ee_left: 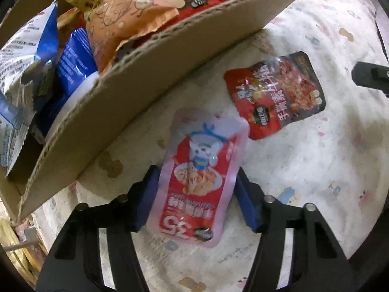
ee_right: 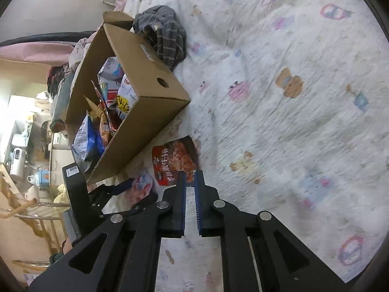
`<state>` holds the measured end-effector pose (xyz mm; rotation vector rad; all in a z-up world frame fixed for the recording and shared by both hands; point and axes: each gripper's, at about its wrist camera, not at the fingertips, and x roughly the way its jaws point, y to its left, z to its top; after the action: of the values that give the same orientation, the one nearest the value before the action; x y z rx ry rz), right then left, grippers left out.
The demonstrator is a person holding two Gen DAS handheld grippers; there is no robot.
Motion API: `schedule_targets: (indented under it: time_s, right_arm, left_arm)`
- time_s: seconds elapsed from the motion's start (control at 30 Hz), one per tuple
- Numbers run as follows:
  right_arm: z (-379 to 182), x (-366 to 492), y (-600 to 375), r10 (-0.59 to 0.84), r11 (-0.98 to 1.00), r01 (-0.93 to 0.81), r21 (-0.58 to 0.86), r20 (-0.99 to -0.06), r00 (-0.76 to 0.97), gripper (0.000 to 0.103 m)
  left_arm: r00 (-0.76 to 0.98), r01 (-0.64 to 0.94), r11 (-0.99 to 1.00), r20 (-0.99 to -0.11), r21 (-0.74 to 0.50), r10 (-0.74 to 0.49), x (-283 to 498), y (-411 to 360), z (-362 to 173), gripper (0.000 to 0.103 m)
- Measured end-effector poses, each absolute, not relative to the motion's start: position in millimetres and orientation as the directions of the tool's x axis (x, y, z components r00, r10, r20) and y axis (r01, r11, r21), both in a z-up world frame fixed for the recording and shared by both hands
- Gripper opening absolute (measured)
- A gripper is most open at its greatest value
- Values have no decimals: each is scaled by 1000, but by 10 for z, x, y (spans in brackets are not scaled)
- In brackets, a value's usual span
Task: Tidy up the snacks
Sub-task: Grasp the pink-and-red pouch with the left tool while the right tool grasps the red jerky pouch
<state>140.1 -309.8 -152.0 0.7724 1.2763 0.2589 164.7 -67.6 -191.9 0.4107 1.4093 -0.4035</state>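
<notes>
- On the printed bedsheet (ee_left: 316, 170), beside the cardboard box (ee_left: 145, 73), we see two loose packets that we judge are not yet sorted: a pink-edged pouch (ee_left: 201, 170) and a dark red packet (ee_left: 274, 95).
- Inside the box we make out the snacks already gathered — an orange bag (ee_left: 121, 19), a blue bag (ee_left: 75, 58) and others standing on edge, which we take to be the reason the box sits open-topped close to the loose ones.
- Pointing straight down, our left gripper (ee_left: 194, 194) straddles the pink-edged pouch: one blue pad (ee_left: 145, 202) sits at the pouch's left edge and the other at its right edge, the lower half of the pouch between them. We cannot tell for certain whether the pads press yet; the left one seems to touch, and the jaws are partly apart.
- We judge the straddle across the pouch's narrow width is chosen so the flat packet can be pinched by its edges.
- Just above the dark red packet's near edge, our right gripper (ee_right: 190, 177) hovers with its jaws nearly together — a slim gap, nothing in it.
- From the right wrist view that packet (ee_right: 173, 163) lies just ahead of the fingertips, between them and the box's near corner (ee_right: 145, 131).
</notes>
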Motion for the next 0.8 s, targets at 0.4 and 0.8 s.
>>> schedule_targets:
  time_s: [0.4, 0.8]
  right_arm:
    - [-1666, 1602, -2824, 568, 769, 207, 605, -795, 211, 57]
    - [-2016, 1850, -2512, 604, 756, 186, 627, -779, 171, 58]
  left_arm:
    - [85, 437, 898, -992, -49, -96, 1307, -635, -1705, 26]
    - [63, 348, 930, -986, -121, -152, 1437, -376, -1640, 26]
